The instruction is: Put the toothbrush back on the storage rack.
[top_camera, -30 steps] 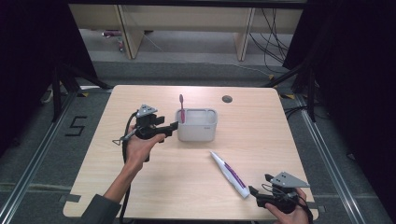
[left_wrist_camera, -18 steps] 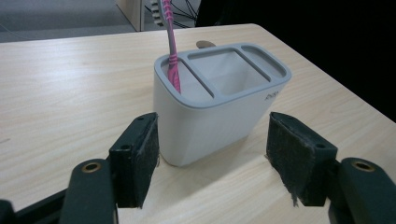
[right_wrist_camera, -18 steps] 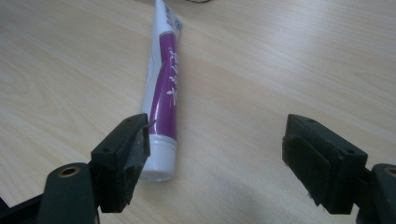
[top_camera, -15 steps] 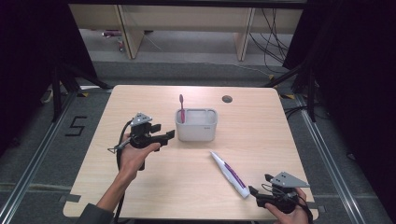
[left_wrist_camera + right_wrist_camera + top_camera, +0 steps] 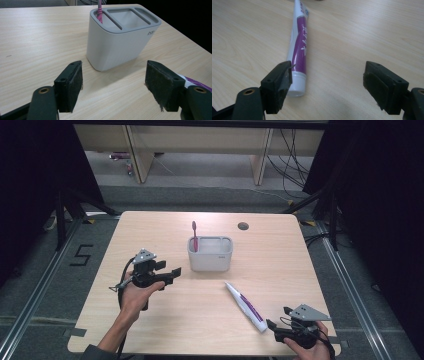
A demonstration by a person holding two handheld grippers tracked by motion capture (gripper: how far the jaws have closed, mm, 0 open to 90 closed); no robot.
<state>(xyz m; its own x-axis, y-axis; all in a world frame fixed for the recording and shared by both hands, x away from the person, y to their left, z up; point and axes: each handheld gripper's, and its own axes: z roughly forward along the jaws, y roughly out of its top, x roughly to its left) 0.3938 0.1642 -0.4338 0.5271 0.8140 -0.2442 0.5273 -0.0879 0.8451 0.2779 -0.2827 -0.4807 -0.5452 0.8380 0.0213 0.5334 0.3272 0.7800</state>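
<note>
Pale grey plastic, that toothbrush holder [image 5: 117,37], and it stands upright on the wooden table [image 5: 165,320] straight ahead of the left gripper [image 5: 170,274], just past the jaw tips and apart from them. A pink toothbrush [image 5: 194,235] stands in its end compartment, the one on the far-left corner as the left gripper view has it; the other two slots look bare inside. The left gripper's jaws have just been opening and now stand wide, nothing between the pads but bare wood, nothing gripped. The person's left hand [image 5: 134,292] wraps the gripper's body from below, and the cable loops off behind it.

Over to the right gripper [image 5: 272,326] at the near corner of the table: released as well, jaws spread wide, pads pressing on nothing. A white and purple toothpaste tube [image 5: 298,53] lies flat on the wood, running away from this gripper, its capped end just by the inner face of the left-hand jaw in the right gripper view; whether the two touch I cannot tell. The far end of the tube points toward the holder, which sits well beyond it. A small round hole [image 5: 243,226] sits in the tabletop past the holder, towards the far edge.
</note>
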